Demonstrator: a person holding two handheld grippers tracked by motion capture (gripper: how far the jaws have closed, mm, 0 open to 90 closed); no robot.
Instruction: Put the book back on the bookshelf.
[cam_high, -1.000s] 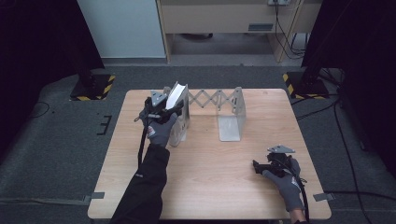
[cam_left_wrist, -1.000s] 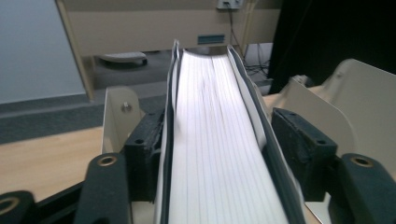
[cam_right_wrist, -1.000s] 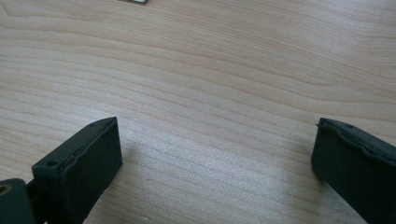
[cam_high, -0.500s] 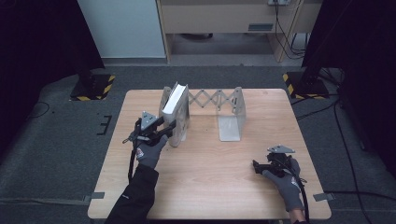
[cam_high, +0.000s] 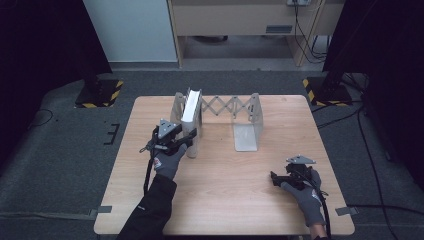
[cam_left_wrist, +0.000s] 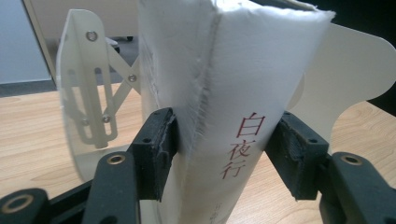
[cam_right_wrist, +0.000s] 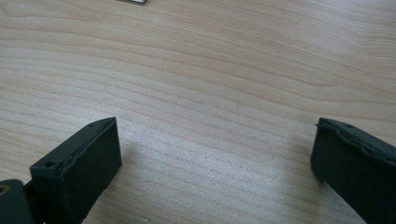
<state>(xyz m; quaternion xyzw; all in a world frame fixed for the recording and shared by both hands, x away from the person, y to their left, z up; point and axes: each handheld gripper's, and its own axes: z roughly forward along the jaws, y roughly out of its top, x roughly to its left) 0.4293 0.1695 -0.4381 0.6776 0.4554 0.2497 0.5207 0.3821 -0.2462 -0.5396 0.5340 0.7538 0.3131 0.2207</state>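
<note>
Book (cam_left_wrist: 233, 93): white cover, spine faces left gripper view. Red characters on spine, set vertically, top to bottom: 白夜行 (cam_left_wrist: 240, 144). Below them, near bottom of spine, further small grey print, too small and cut off to read. Book's front cover beside spine: faint embossed marks, not legible. In high view book (cam_high: 191, 107) shows no readable lettering. No other text, label, brand or number legible anywhere around book.

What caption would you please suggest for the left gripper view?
Left hand-held gripper straddling a white book standing in an expandable bookend rack.
</note>
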